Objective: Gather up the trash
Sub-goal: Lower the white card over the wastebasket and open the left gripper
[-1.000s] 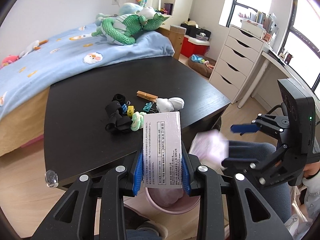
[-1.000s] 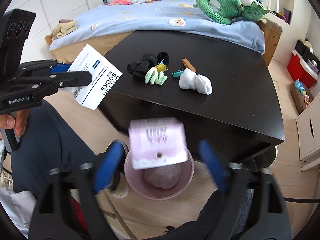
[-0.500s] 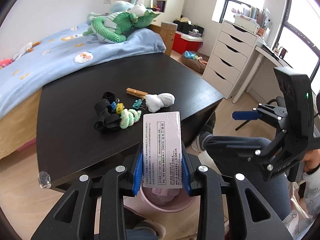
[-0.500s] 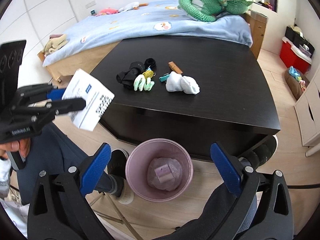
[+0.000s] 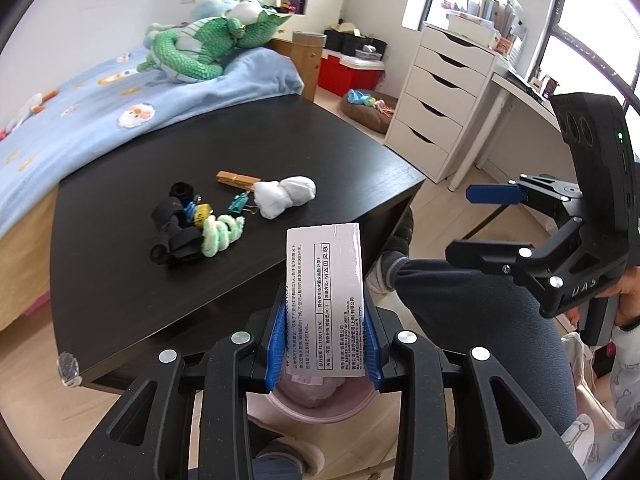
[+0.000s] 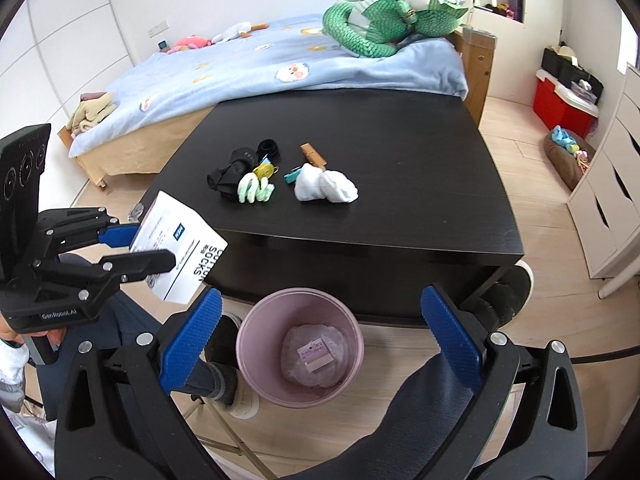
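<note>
My left gripper (image 5: 323, 346) is shut on a white sock package (image 5: 325, 300) with printed text, held upright above the pink bin (image 5: 320, 410). From the right wrist view the same sock package (image 6: 180, 248) hangs in the left gripper (image 6: 136, 246) to the left of the pink bin (image 6: 300, 356). A small pale purple box (image 6: 316, 356) lies inside the bin on a plastic liner. My right gripper (image 6: 316, 328) stands open over the bin with nothing between its blue pads (image 6: 190, 334). The right gripper (image 5: 496, 220) shows at the right of the left wrist view.
The black table (image 6: 400, 216) carries black socks (image 6: 232, 172), green socks (image 6: 254, 188), white socks (image 6: 324, 188), a wooden clothespin (image 6: 314, 154) and small clips. The person's legs (image 5: 480, 312) are beside the bin. A bed (image 6: 260, 68) and white drawers (image 5: 436, 108) stand around.
The pale purple box dropped from the right gripper into the bin, and that gripper's jaws widened. The left gripper with the sock package shifted over the bin.
</note>
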Action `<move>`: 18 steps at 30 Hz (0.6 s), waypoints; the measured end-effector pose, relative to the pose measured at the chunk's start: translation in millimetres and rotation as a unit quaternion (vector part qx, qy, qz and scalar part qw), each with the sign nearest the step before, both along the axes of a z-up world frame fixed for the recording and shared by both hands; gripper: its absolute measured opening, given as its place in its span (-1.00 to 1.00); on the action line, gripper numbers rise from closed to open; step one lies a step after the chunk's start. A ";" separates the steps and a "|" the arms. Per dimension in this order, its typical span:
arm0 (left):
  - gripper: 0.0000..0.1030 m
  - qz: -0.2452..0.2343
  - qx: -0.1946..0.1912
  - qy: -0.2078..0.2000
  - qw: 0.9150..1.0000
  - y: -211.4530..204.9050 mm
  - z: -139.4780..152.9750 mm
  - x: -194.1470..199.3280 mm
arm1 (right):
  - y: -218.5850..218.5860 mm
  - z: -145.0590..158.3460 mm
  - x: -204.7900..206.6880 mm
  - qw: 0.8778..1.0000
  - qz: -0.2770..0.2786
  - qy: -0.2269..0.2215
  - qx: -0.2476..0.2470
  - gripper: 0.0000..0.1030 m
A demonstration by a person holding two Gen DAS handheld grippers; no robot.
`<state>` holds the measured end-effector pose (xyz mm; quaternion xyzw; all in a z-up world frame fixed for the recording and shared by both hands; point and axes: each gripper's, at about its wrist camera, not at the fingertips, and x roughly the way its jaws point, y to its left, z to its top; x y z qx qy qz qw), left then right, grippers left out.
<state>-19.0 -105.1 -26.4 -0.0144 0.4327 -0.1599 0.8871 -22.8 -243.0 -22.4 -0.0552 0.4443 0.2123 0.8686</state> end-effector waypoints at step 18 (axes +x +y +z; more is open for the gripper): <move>0.85 0.029 0.004 -0.008 1.000 5.1 -1.9 4.7 | -4.4 -0.2 0.0 1.000 -0.005 -0.001 0.010 0.94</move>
